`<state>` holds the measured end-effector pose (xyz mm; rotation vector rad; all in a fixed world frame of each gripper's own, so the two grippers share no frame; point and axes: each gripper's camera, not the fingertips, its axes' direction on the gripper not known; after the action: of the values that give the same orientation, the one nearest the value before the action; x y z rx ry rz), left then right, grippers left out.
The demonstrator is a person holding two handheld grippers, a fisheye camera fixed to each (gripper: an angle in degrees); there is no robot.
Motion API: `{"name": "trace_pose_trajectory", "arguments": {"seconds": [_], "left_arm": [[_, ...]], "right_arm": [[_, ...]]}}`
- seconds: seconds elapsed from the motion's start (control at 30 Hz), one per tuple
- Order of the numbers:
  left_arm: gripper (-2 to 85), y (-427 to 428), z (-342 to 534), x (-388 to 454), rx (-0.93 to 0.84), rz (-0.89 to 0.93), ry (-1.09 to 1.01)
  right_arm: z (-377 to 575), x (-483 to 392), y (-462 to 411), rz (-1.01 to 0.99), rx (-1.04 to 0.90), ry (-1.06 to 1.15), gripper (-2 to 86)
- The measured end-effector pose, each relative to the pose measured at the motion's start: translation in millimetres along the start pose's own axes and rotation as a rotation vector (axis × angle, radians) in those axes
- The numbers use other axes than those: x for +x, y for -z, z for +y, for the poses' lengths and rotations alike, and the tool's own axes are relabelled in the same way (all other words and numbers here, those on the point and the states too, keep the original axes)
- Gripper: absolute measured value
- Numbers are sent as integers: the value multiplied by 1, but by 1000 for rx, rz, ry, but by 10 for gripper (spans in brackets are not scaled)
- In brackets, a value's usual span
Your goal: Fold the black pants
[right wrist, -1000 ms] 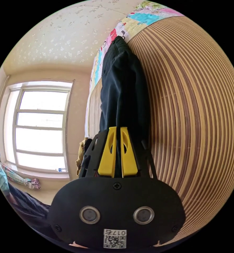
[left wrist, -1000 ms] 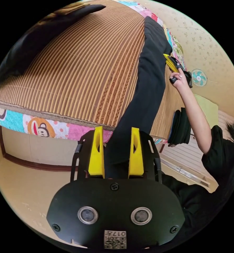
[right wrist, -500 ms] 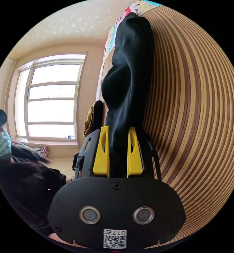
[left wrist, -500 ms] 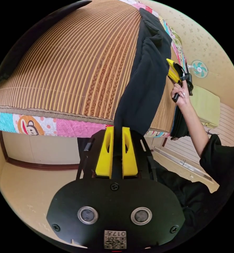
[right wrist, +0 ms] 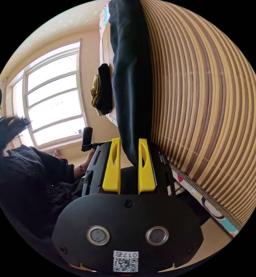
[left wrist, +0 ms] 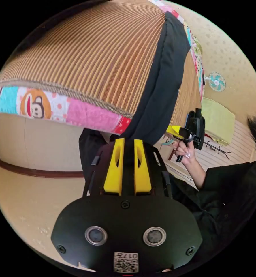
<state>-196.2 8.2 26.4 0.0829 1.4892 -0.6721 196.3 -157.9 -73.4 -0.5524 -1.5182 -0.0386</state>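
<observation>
The black pants (left wrist: 165, 86) are laid as a long strip along the striped bamboo mat (left wrist: 84, 54), one end drawn past the quilt edge (left wrist: 61, 106). That end is pinched between the nearly closed jaws of the left gripper (left wrist: 127, 144). In the right gripper view, cloth is seen clamped between the right gripper (right wrist: 128, 144) jaws, which are set wider.

bed: striped bamboo mat (left wrist: 84, 57) | wall: beige, fan (left wrist: 216, 81) | window (right wrist: 54, 99): bright daylight
</observation>
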Motion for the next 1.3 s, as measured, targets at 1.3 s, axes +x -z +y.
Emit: {"name": "trace_pose_trajectory", "arguments": {"seconds": [1.3], "left_arm": [[54, 190, 13, 413, 479, 496, -849]], "right_arm": [[41, -451, 252, -90, 236, 849, 4]]}}
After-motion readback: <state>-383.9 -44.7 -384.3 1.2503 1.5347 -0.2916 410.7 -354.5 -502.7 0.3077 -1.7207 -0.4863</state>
